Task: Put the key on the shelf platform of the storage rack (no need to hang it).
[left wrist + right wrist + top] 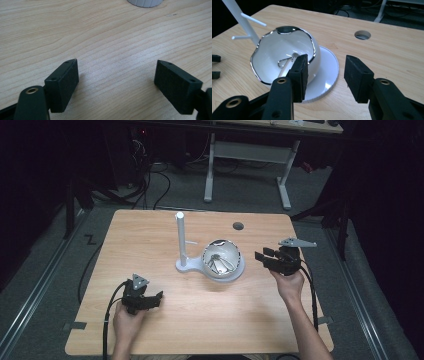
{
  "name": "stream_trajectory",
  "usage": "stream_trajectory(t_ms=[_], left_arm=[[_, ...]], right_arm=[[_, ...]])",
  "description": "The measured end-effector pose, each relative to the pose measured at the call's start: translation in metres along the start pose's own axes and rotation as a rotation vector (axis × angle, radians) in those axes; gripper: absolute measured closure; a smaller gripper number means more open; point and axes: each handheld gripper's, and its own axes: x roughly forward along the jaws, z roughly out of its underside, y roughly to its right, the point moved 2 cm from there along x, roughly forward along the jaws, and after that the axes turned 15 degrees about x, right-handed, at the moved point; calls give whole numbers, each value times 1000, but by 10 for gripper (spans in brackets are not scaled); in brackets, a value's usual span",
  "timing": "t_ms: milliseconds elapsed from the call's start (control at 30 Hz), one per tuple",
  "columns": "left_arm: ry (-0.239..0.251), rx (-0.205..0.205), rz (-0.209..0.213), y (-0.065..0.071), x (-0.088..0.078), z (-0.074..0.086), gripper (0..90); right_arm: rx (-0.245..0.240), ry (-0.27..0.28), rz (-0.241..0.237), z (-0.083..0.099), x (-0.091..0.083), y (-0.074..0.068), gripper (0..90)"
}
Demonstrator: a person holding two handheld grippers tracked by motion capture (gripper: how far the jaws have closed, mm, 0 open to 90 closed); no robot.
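One wooden desk carries one white stand with a round base, and one white bowl with a shiny rim lying tilted on that base, just left of the right hand-held gripper. Two hand-held grippers: the right's jaws stand apart, empty; the left hand-held gripper is wide open over bare wood. No readable writing.

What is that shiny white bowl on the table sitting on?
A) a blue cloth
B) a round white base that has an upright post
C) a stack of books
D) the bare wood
B: the bowl rests tilted on the round white base beside the upright post.
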Motion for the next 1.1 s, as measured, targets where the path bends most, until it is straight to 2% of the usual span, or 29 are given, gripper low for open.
stream_trajectory(t_ms=[233, 533, 1100], left_arm=[[0, 1, 0, 0, 0, 0, 200], [0, 0, 0, 0, 0, 0, 200], [0, 1, 0, 0, 0, 0, 201]], right_arm=[[17, 0, 20, 8, -9, 11, 542], [18, 18, 22, 11, -27, 13, 544], [47, 29, 36, 28, -46, 25, 544]])
